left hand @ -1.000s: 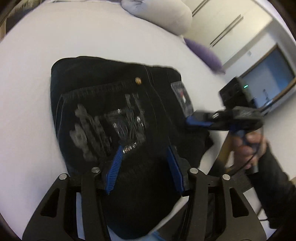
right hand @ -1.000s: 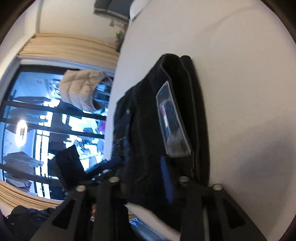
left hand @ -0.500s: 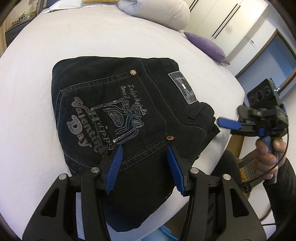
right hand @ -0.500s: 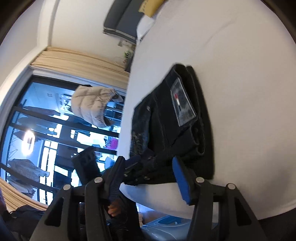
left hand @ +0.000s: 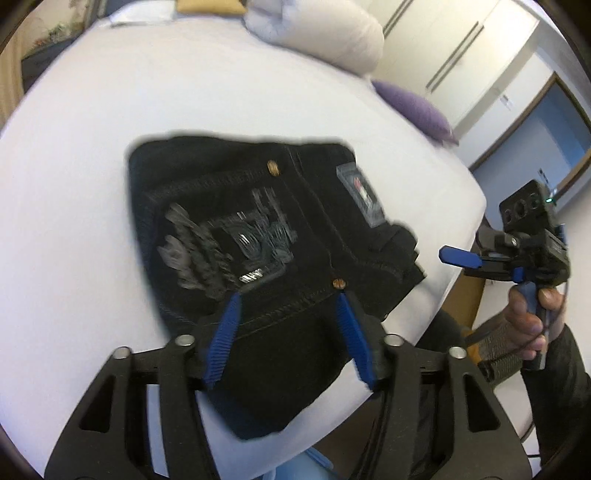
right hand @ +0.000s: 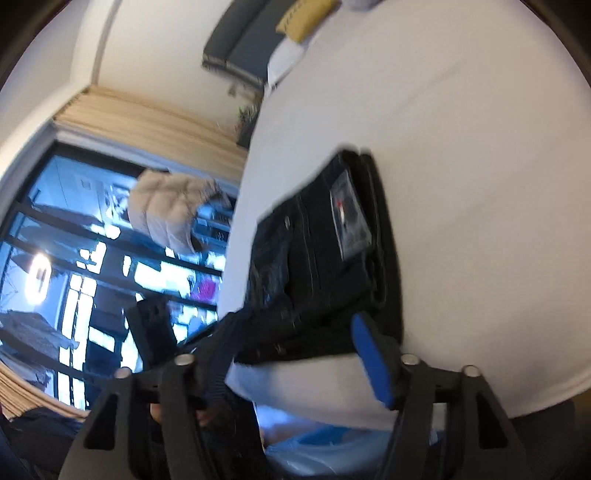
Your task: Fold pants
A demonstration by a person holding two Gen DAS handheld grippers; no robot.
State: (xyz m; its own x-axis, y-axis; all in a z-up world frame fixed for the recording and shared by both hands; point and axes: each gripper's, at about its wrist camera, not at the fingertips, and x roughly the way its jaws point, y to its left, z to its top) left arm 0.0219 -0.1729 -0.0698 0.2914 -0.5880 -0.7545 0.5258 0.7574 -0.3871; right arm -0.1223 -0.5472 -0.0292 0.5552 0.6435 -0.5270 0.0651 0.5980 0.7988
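Note:
Black jeans [left hand: 258, 236] lie folded into a compact stack on the white bed [left hand: 74, 184], back pocket with silver print facing up and a grey waist label [left hand: 360, 194] at the right. My left gripper [left hand: 288, 299] is open and empty, hovering over the near edge of the stack. My right gripper [left hand: 460, 256] is open and empty, held off the bed's right edge. In the right wrist view the jeans [right hand: 325, 258] lie just beyond my open right gripper [right hand: 295, 325].
A white rolled duvet [left hand: 325, 33] and a purple pillow [left hand: 417, 107] lie at the bed's far side. The bed edge [left hand: 461, 229] drops off at the right. A window [right hand: 74, 258] and a hanging beige jacket [right hand: 170, 206] are beyond the bed.
Both grippers pulled back from the jeans, empty. The right gripper left the stack's right edge and now hangs off the bed side. The jeans stay folded.

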